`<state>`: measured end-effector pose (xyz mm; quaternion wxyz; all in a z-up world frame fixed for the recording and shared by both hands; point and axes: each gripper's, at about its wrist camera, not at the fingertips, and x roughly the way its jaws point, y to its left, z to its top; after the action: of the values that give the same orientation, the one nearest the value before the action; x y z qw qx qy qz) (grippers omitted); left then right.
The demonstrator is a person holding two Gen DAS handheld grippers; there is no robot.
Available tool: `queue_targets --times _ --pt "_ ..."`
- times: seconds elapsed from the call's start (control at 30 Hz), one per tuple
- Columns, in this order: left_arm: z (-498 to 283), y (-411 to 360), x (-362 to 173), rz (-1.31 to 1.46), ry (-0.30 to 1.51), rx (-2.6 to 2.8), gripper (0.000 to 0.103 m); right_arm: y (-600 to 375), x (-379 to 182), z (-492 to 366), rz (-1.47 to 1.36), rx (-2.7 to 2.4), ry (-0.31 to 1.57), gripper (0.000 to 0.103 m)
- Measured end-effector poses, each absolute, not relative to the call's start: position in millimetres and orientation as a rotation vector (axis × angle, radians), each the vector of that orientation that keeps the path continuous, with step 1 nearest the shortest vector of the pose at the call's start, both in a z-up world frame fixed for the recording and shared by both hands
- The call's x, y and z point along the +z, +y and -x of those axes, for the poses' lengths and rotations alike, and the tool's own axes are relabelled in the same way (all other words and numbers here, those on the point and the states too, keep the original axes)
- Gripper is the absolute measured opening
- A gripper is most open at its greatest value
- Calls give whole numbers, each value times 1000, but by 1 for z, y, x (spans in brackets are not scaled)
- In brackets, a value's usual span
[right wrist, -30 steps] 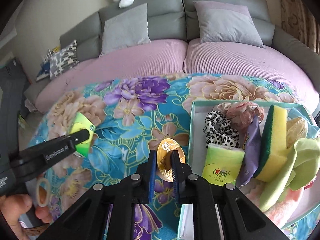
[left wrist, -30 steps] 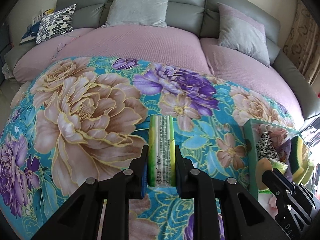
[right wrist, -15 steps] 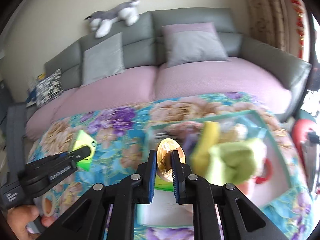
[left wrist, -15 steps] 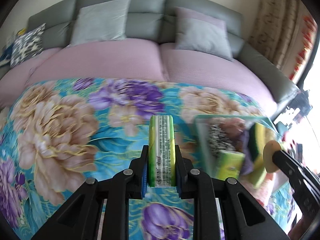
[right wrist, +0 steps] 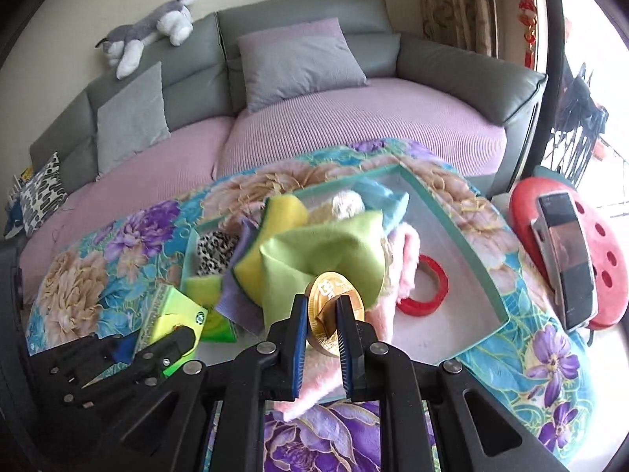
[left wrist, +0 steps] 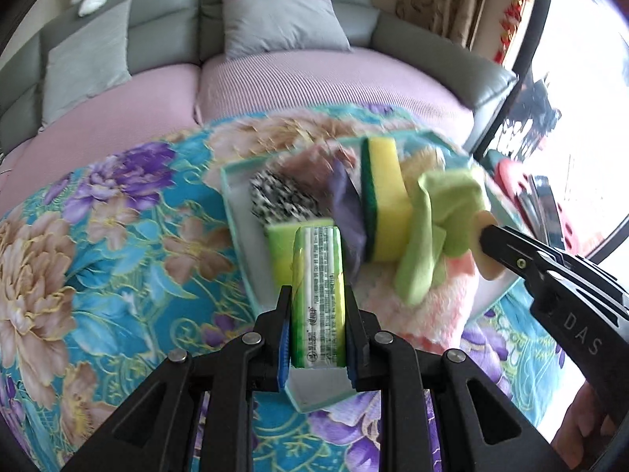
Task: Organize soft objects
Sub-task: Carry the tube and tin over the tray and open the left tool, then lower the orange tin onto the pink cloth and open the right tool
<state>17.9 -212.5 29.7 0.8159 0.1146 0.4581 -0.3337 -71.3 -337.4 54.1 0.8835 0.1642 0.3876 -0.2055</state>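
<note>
My left gripper [left wrist: 317,338] is shut on a green tissue pack [left wrist: 318,295] and holds it over the near left corner of the teal tray [left wrist: 232,196]. My right gripper [right wrist: 321,334] is shut on a gold coin [right wrist: 334,299], held above the tray's [right wrist: 452,232] middle. The tray holds a yellow-green sponge [left wrist: 383,212], a green cloth [left wrist: 436,228], a leopard scrunchie [left wrist: 279,196], another green tissue pack [left wrist: 281,247], a pink fluffy cloth [left wrist: 412,306] and a red tape ring [right wrist: 426,287]. The left gripper with its pack [right wrist: 173,310] shows low left in the right wrist view.
The tray lies on a floral blanket [left wrist: 98,236] over a pink-covered grey sofa [right wrist: 354,118] with grey cushions [right wrist: 298,59]. A plush husky [right wrist: 149,31] lies on the sofa back. A red stool [right wrist: 605,259] with a phone [right wrist: 566,259] stands right of the tray.
Both grippers have swung right and forward over the tray. The tissue pack has gone from above the bare blanket to above the tray's near left corner; the coin is now over the tray's contents.
</note>
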Motion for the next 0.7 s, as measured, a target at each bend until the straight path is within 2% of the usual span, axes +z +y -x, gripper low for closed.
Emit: queue_targets --times 0.17,0.23,0.27,0.3,0.5,0.53,0.6,0.63,0.67,0.7 --pt "-18 -217 17 -248 1011 -710 26 -340 37 69 -355 -419 854 16" --pt "-17 -216 15 -256 1019 -696 40 -340 34 68 -352 -424 868 19" --pt "-16 -214 16 -251 1017 -690 57 -341 33 68 -350 -422 876 20" --pt "-15 -212 17 -246 1012 -688 69 -341 32 68 -349 -423 878 20" --pt "-17 -198 25 -216 1005 -658 70 -340 32 67 -347 -423 906 25" --pt "-18 -195 24 -208 1008 -647 70 -340 32 67 -344 -426 908 28" --pt "-22 -186 22 -187 1018 -614 78 -338 33 68 -331 -434 916 37" --pt "-24 -182 22 -178 1023 -601 79 -338 34 68 -326 -439 920 50" --pt "-26 -177 21 -163 1027 -588 79 -337 33 67 -322 -440 926 56" --pt "-28 -172 20 -149 1032 -573 80 -335 33 67 -315 -438 930 57"
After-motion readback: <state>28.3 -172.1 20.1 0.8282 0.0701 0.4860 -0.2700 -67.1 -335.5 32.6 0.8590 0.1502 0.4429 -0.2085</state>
